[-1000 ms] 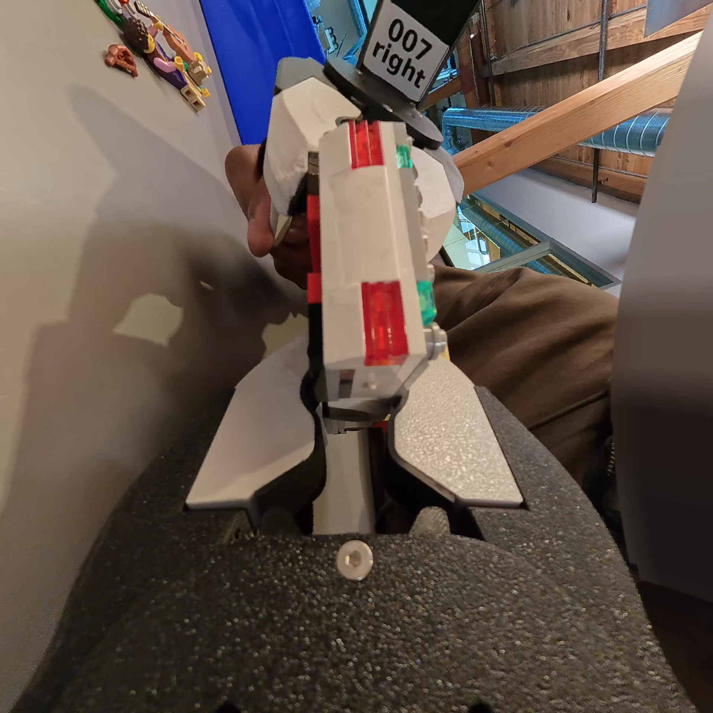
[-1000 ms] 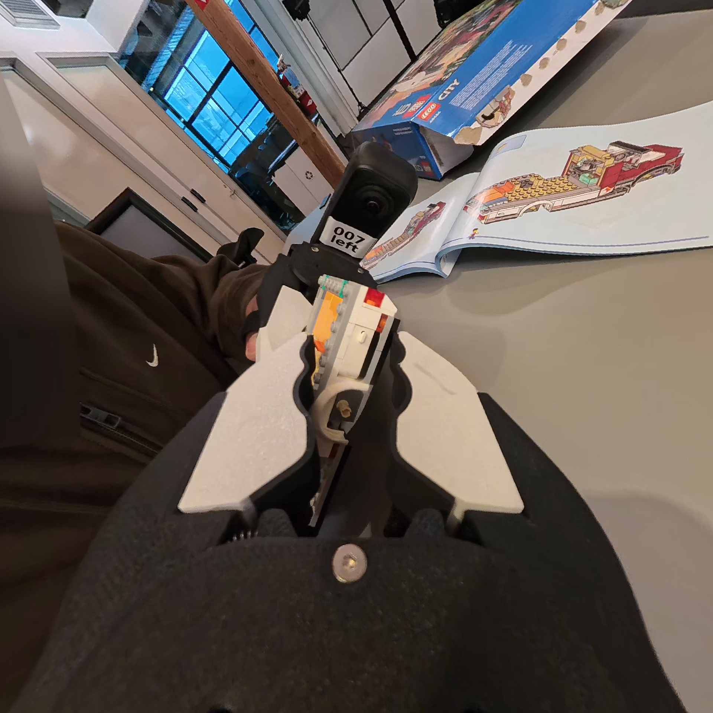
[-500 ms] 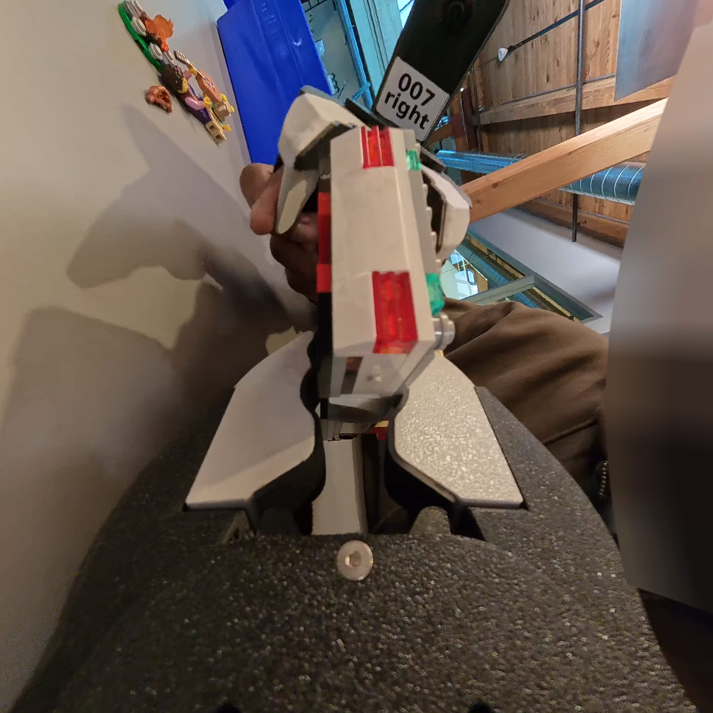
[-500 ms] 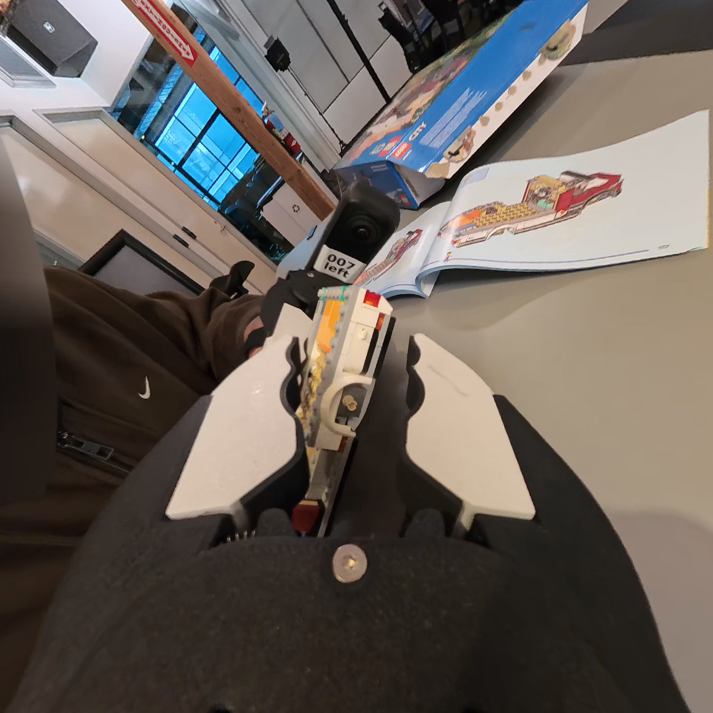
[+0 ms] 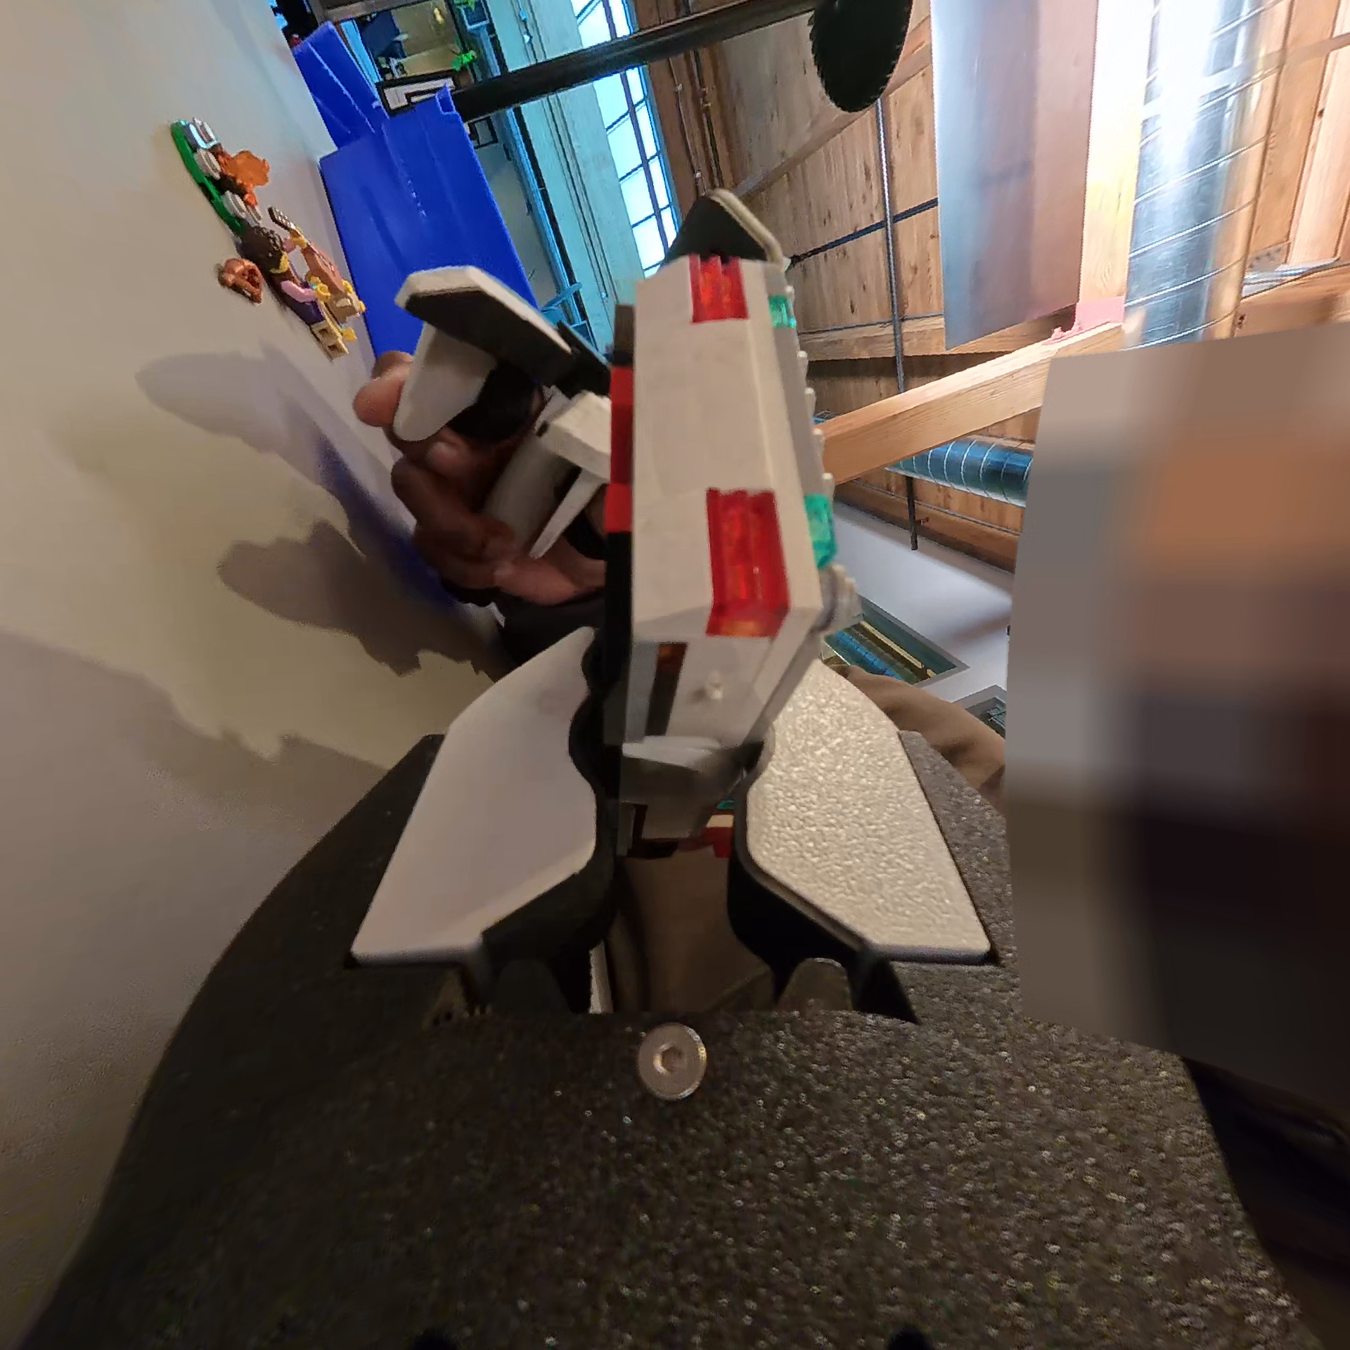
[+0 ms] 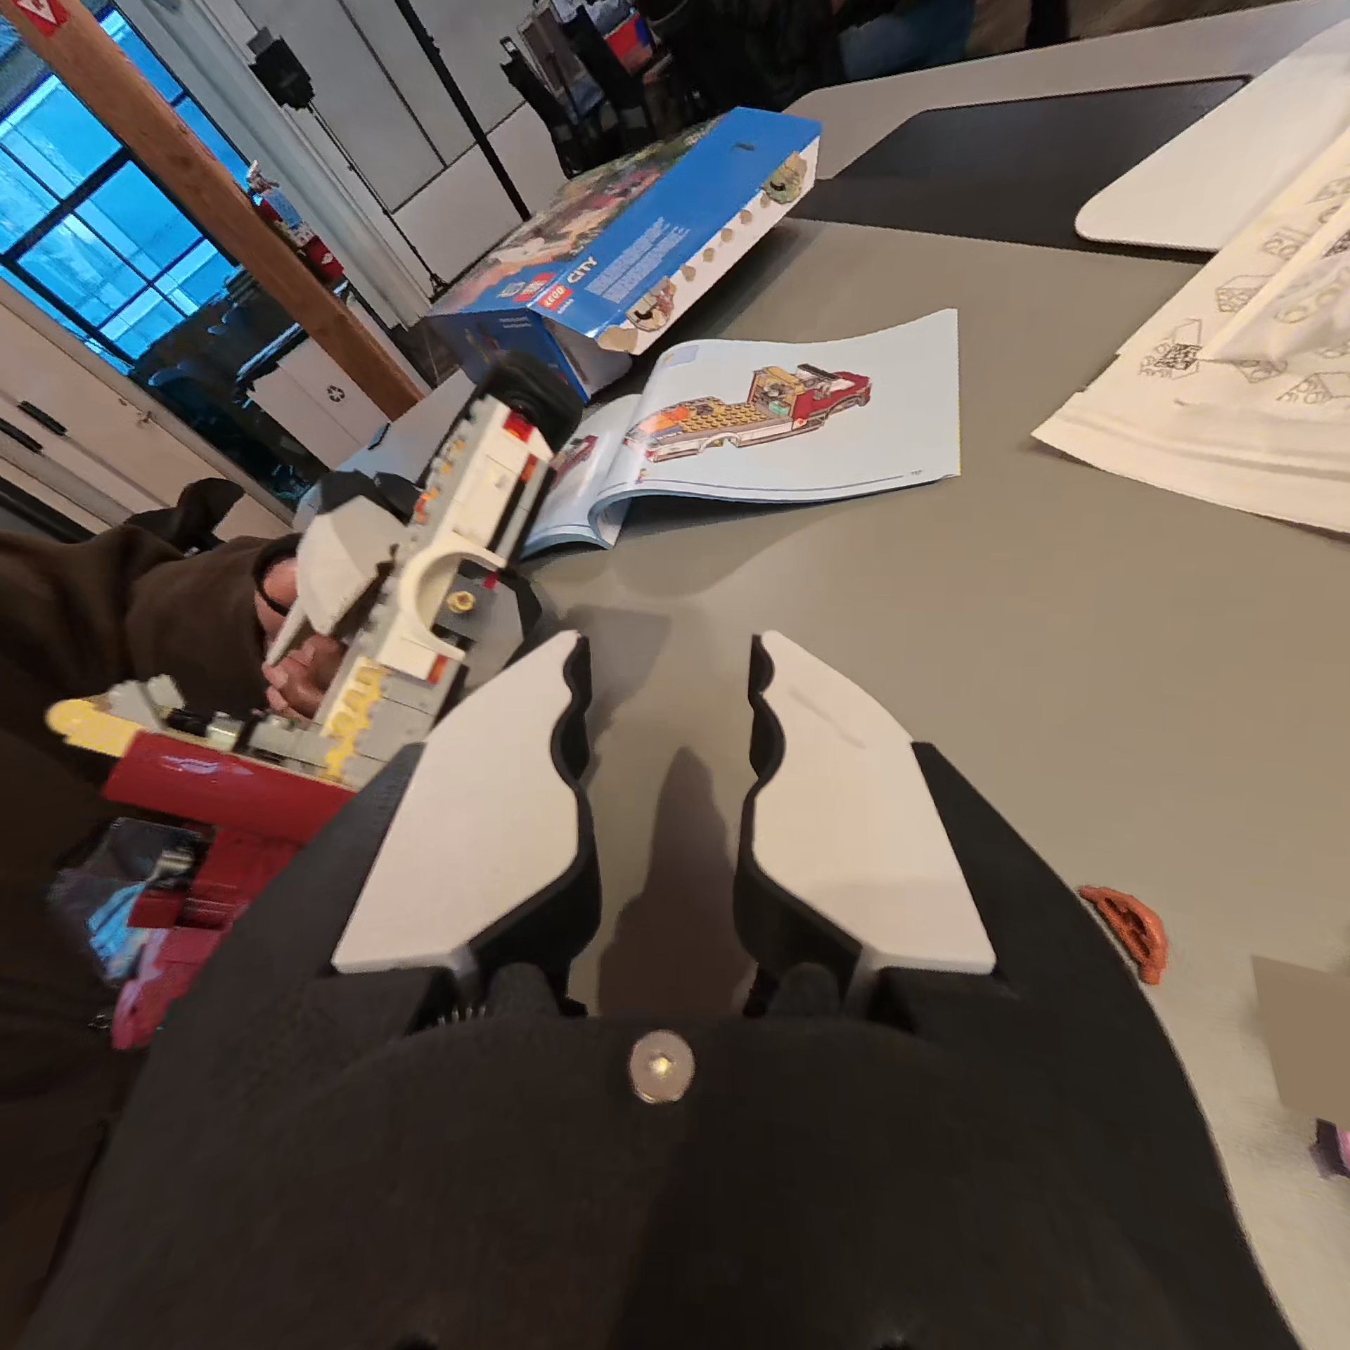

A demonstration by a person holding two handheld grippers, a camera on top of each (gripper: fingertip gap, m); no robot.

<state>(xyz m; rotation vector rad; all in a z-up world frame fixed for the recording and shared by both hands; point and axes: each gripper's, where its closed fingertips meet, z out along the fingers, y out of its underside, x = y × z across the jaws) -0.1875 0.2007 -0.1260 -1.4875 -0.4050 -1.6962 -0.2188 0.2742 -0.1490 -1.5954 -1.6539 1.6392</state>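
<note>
In the left wrist view, our left tongs [image 5: 668, 738] are clamped on the near end of the brick-built vehicle [image 5: 719, 467], a grey and white body with red and green transparent pieces that stands up out of the jaws, both pads pressing its sides. Beyond the vehicle, the right tongs [image 5: 504, 409] and the hand [image 5: 467, 511] that holds them hang off to its left, clear of it, above the table [image 5: 109, 511]; small toy figures [image 5: 292, 270] lie farther off beside a blue bin [image 5: 409, 219]. Half a second ago those tongs straddled the far end of the vehicle; now they have let go and pulled aside. In the right wrist view, our right tongs [image 6: 665, 650] stand apart with only bare table between them, the vehicle well to their left in the left tongs' grip. Past the vehicle lie an open instruction booklet [image 6: 789, 416] and a blue box [image 6: 628, 263]. We judge the build partly done: the body is assembled, yet its wheel arch [image 6: 445, 584] is empty.
</note>
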